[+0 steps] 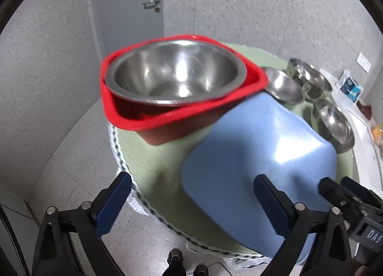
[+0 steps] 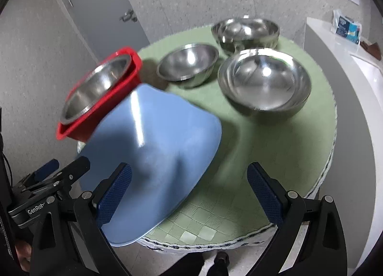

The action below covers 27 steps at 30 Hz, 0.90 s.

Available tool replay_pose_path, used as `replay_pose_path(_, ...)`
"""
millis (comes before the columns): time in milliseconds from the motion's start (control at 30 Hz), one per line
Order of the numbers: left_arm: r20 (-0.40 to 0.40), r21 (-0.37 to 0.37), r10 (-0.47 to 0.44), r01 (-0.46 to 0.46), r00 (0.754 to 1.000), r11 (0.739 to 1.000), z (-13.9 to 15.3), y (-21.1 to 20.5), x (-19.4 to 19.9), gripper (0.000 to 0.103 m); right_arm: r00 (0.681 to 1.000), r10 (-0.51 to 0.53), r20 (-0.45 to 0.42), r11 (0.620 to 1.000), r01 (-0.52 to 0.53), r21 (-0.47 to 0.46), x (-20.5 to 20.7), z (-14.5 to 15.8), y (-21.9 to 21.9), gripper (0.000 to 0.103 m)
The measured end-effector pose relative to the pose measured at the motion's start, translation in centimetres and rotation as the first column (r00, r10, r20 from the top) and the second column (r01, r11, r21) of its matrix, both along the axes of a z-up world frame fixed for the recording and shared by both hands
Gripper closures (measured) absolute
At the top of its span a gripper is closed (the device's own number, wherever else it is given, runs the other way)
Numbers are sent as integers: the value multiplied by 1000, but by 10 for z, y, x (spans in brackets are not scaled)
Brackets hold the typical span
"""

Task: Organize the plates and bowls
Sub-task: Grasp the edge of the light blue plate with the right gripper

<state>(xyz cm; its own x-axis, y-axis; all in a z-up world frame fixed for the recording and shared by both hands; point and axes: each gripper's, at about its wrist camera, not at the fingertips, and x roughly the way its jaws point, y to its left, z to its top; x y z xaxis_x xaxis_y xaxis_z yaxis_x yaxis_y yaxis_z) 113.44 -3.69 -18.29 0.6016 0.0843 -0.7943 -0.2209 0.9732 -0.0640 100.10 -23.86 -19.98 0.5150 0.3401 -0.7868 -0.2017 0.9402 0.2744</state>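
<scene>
- L gripper (image 1: 191, 201): jaws spread wide, nothing between the pads. Right-side pad sits in front of the blue plate (image 1: 258, 163); contact can't be told.
- R gripper (image 2: 189, 189): jaws also wide apart, nothing clamped. Left-side pad overlaps the blue plate (image 2: 153, 141) edge in view; can't tell if touching.
- Blue plate: rounded-square, tilted, underside toward both cams, near edge hanging past the table rim. Far edge up against the red dish (image 1: 167, 117). What holds it up isn't visible.
- Red dish (image 2: 105, 108): squarish, tilted, at table's left edge, w/ a steel bowl (image 1: 174, 72) nested inside.
- Other steel bowls on the green mat (image 2: 239, 192), upright: small one (image 2: 188, 65) just beside red dish; large one (image 2: 264, 79) to its right; a third (image 2: 246, 31) behind, w/ smth smaller inside, blurred.
- Round table under mat, patterned trim at rim.
- White counter (image 2: 340, 79) right of table, blue-white packet (image 2: 346, 27) on it.
- Grey door (image 1: 134, 7) w/ lever handle behind, speckled wall around.
- Both views motion-blurred.
</scene>
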Motion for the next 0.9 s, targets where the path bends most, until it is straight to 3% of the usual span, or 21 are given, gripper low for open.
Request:
replay_pose_path(67,-19,-1,-10,10,1000,1000,-7,0,7,17,1000,10,-22,1000,-10,8,3,-8,2,6)
replay_pose_path(233,-60,-34,-51,49,997,998,-20,1,19,50,996,41,-75,999,-40,7,8,-23,9,47)
replay_pose_path(333,-77,-40,-68,65,995,997,-25,1,23,62,993,75,-96,997,-73,21,8,-29,11,61)
replay_pose_path(367,-79,-49,-75,71,994,996,-26,1,23,71,992,84,-98,996,-82,18,8,-30,12,62)
replay_pose_path(500,-47,-64,-95,92,994,994,-23,-2,22,77,988,124,-87,992,-123,14,4,-28,15,74)
replay_pose_path(733,-2,-82,-96,95,995,992,-8,-4,1,79,987,153,-51,988,-155,-18,-13,-14,9,74)
replay_pose_path(900,54,-110,-87,92,995,990,15,-6,-27,79,986,168,13,986,-168,-20,-31,14,-1,74)
